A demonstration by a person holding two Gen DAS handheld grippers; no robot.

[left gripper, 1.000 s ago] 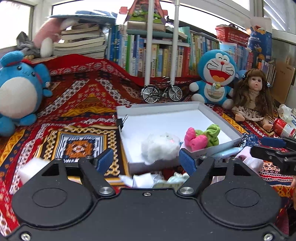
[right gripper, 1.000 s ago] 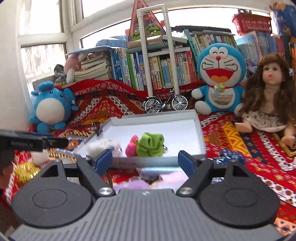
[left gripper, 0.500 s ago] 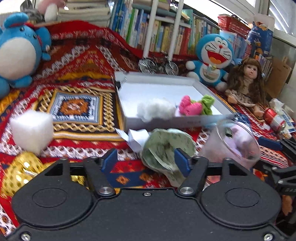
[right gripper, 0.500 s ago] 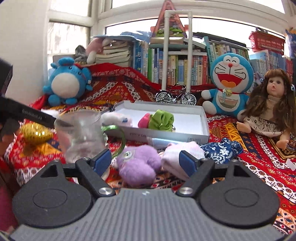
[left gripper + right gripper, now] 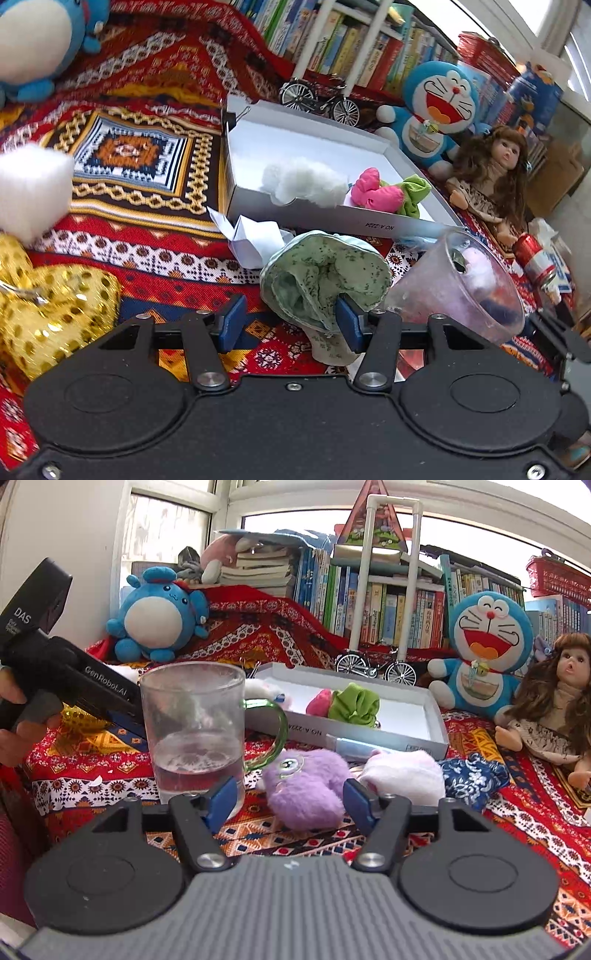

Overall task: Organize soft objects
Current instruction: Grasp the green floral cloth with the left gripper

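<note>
Two grippers are each closing in on a soft item on the patterned cloth (image 5: pixel 155 266), so this looks like the pick-up step w/ placing into the white box (image 5: pixel 373 218) to follow. Left gripper (image 5: pixel 291 325): jaws closing, the green speckled fabric bundle (image 5: pixel 325 277) sits between them; its right pad looks to touch the cloth's lower fold, the left pad is clear of it, so no grip yet. Bundle lies just in front of the box's near wall, beside a folded white paper (image 5: pixel 255 240) and a clear glass mug (image 5: pixel 195 727). Right gripper (image 5: pixel 291 801): jaws also closing, purple fluffy toy (image 5: pixel 306 786) between them but neither pad pressing on it, still a gap each side. Toy lies near the cloth's front edge, touching the mug's green handle and just beside a pale pink soft piece (image 5: pixel 402 775); a blue floral fabric (image 5: pixel 472 775) is further right. Box already holds a white fluffy piece (image 5: pixel 303 181), a pink item (image 5: pixel 373 192) and a green item (image 5: pixel 354 701), so prob. part way thru; a white foam cube (image 5: pixel 33 192) and gold sequin heart (image 5: pixel 55 299) wait near the left edge. Next, I'd judge: finish squeezing, lift, carry over the near wall, let go inside. Watch the mug: the right gripper's left finger is close to it and a nudge could tip it.
</note>
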